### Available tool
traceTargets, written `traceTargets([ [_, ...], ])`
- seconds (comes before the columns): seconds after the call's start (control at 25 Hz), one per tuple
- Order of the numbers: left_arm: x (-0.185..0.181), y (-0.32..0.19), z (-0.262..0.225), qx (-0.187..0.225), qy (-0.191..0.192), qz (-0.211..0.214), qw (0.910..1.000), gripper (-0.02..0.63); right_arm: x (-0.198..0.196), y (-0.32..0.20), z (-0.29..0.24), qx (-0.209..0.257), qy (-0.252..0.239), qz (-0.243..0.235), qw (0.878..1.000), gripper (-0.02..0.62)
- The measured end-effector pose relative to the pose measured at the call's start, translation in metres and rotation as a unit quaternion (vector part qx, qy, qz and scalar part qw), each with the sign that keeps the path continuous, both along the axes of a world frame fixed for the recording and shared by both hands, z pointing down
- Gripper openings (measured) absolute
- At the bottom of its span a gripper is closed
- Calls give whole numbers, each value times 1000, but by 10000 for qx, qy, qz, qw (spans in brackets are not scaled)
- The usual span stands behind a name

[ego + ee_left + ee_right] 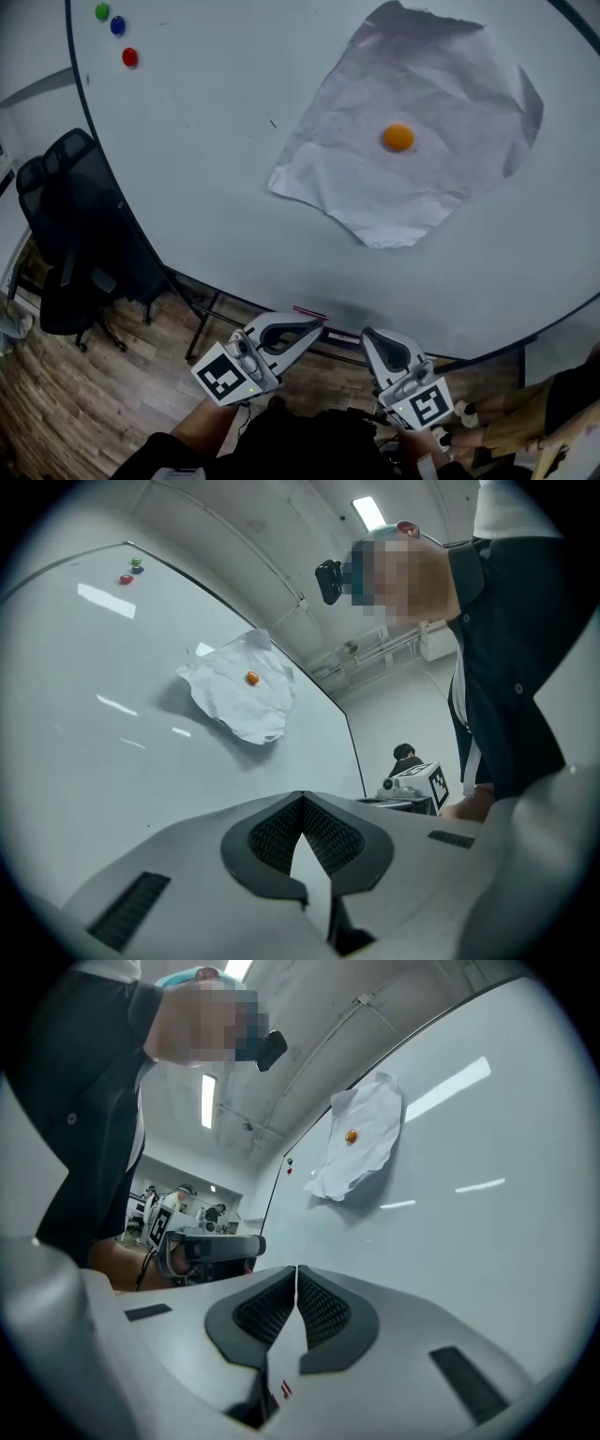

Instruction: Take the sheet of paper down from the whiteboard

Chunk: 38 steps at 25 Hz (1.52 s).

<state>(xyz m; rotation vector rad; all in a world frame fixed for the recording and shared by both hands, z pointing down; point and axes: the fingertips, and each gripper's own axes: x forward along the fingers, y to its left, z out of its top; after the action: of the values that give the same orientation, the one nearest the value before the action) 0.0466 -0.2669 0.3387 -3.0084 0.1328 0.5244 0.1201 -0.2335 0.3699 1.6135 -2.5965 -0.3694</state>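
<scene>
Step in hand: approach, nothing grasped yet. The sheet of paper (pixel 375 187) is crumpled and hangs on the whiteboard (pixel 216 159) in the upper right of the head view. An orange magnet (pixel 398 138) pins it near its middle. The sheet is not yet taken down.

The left gripper (pixel 317 328) sits at bottom centre of the head view, jaws closed together, nothing between them. The right gripper (pixel 367 336) is just beside it at bottom centre-right, jaws also closed and empty. Both are well below the paper, near the board's lower edge, and neither touches the board or the sheet.

Other items: green magnet (pixel 102 11), blue magnet (pixel 117 25) and red magnet (pixel 129 57) at the board's upper left, well apart from the paper. A black office chair (pixel 66 234) is at left on the wood floor.

Next move, as a judgement: lift a gripper up to the sheet and open its jaws first. Then either pinch the orange magnet and pull it off, or pinch a loose edge; the lower corner looks to stand off the board. With the magnet gone the paper would likely drop, so the other gripper should hold an edge. The creased, thin sheet could tear if tugged against the magnet.
</scene>
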Motion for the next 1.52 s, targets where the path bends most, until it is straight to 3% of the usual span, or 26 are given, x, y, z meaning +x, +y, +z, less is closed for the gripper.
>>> traceTargets([
  [0.24, 4, -9, -9, 40, -127, -319, 9994, 11, 11, -5, -19, 225, 33, -134, 9997, 21],
  [0.4, 14, -11, -38, 393, -242, -639, 9969, 11, 17, -5, -62, 628, -18, -289, 9976, 21],
  [0.52, 17, -18, -73, 778, -200, -895, 9927, 11, 24, -4, -105, 1026, 233, -319, 9939, 21],
  [0.72, 21, -32, -134, 1439, -187, -1446, 9788, 11, 46, -5, -184, 1523, 1009, 62, 9832, 21],
  [1.04, 29, -41, -194, 2010, -187, -2002, 9587, 11, 61, -4, -265, 1812, 1940, 764, 9611, 21],
  [1.32, 42, -45, -228, 2398, -260, -2190, 9454, 17, 65, -2, -313, 2244, 2363, 1232, 9373, 23],
  [1.52, 51, -48, -238, 2602, -456, -2331, 9359, 95, 73, -5, -327, 2298, 2510, 1565, 9272, 23],
])
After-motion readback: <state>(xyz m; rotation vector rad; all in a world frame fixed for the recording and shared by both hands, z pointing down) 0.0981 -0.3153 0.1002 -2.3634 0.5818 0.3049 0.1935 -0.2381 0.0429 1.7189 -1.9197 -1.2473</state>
